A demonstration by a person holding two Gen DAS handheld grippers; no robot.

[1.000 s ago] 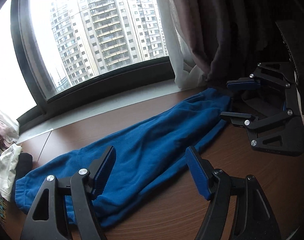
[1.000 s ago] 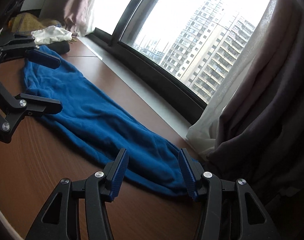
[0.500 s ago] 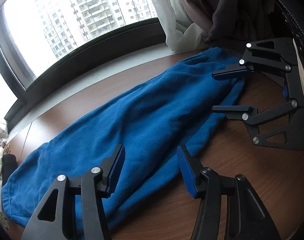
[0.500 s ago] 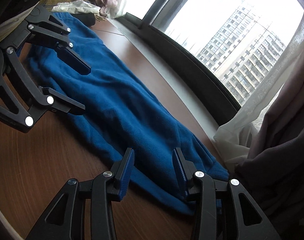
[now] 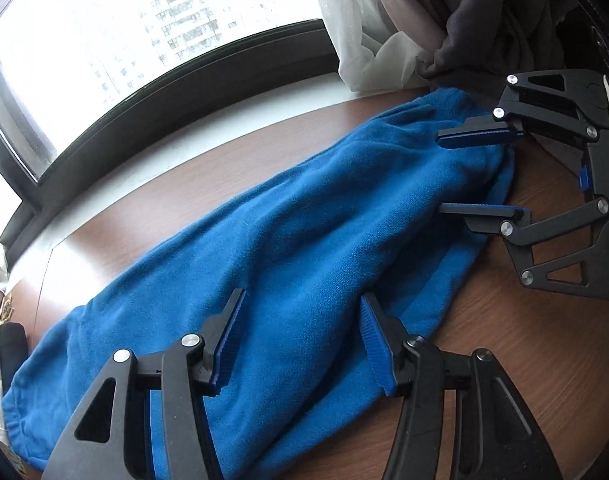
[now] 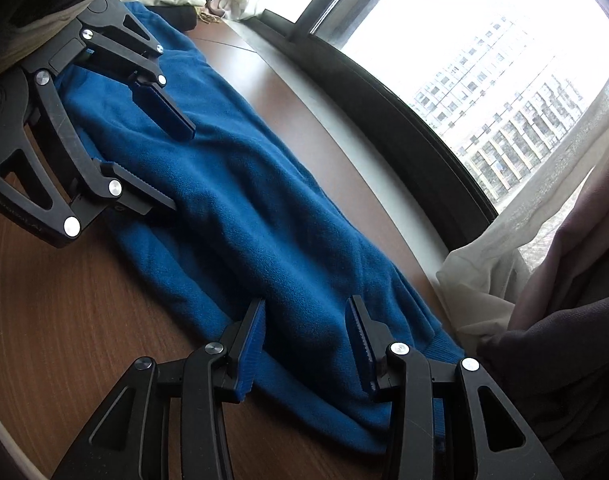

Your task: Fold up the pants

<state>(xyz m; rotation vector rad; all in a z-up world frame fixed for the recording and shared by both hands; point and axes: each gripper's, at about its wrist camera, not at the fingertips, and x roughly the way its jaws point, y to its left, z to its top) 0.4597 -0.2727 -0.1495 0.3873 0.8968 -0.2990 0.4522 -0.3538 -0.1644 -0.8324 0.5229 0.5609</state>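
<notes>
Two tools, one pair of blue pants [image 5: 304, 240], one wooden desk [image 5: 524, 340]. Compared with a second ago, both tools sit lower and closer over the cloth, and their jaws stand narrower. The left tool [image 5: 300, 340] tilts steeply down above the middle of the pants, jaws half spread with fabric beneath the gap, nothing pinched. The right tool [image 6: 304, 344] angles down near the end of the pants by the curtain [image 6: 544, 280], jaws partly spread, pads not pressing cloth. The pants lie stretched lengthwise on the desk along the window [image 5: 144, 40].
</notes>
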